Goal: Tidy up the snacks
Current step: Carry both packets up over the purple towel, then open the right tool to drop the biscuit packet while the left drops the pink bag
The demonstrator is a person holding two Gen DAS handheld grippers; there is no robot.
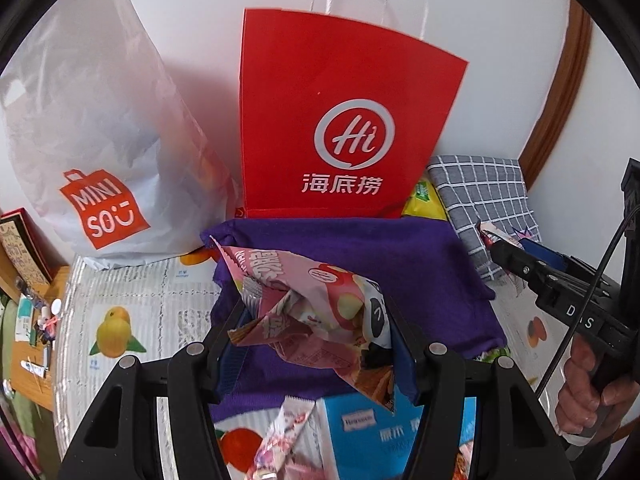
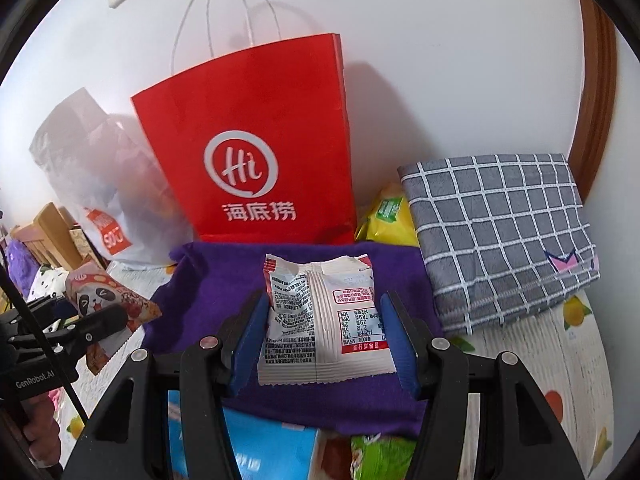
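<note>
Pink panda snack pack crumpled; white snack packet back-side up, creased

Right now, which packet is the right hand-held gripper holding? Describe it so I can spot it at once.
Find the tall red paper bag against the wall; a purple cloth lies in front of it. Above that cloth, the right hand-held gripper clamps a white packet, back side showing, with small black print and a red-edged nutrition table. The other held packet is pink with a panda face.
</note>
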